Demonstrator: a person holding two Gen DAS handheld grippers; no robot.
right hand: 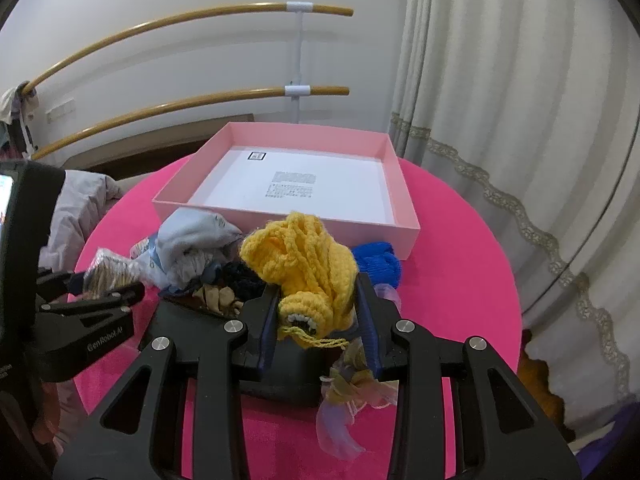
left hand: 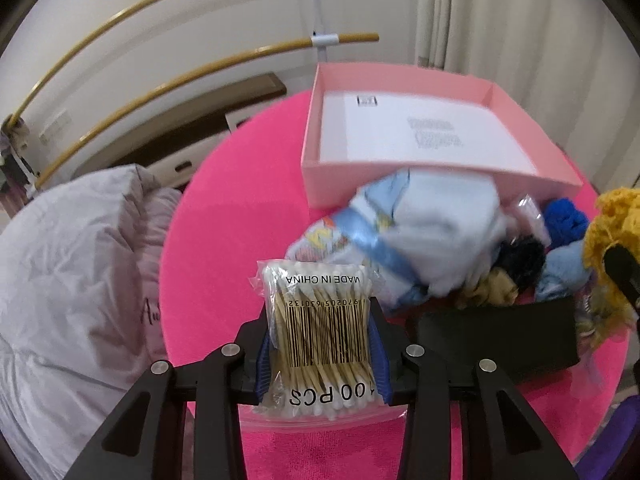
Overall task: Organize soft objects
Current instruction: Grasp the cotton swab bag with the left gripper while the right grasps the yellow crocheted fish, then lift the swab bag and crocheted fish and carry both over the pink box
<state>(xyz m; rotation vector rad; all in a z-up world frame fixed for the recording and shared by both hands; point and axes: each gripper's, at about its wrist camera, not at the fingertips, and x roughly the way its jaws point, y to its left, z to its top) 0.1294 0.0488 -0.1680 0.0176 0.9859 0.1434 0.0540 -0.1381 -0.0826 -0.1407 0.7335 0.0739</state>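
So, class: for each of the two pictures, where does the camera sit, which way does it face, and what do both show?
Left wrist view: sits on the left tool, looking down along its fingers at the clear bag of cotton swabs it grips.
Right wrist view: sits on the right tool, facing the yellow knitted piece it grips; the left tool shows at its left edge.
Shared: the open pink cardboard box and round pink tablecloth.

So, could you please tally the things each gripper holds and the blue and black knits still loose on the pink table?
Clear packs of cotton swabs, in the left gripper: 1
Yellow knitted pieces, in the right gripper: 1
Royal-blue knitted pieces: 1
Black knitted pieces: 1
Total: 4
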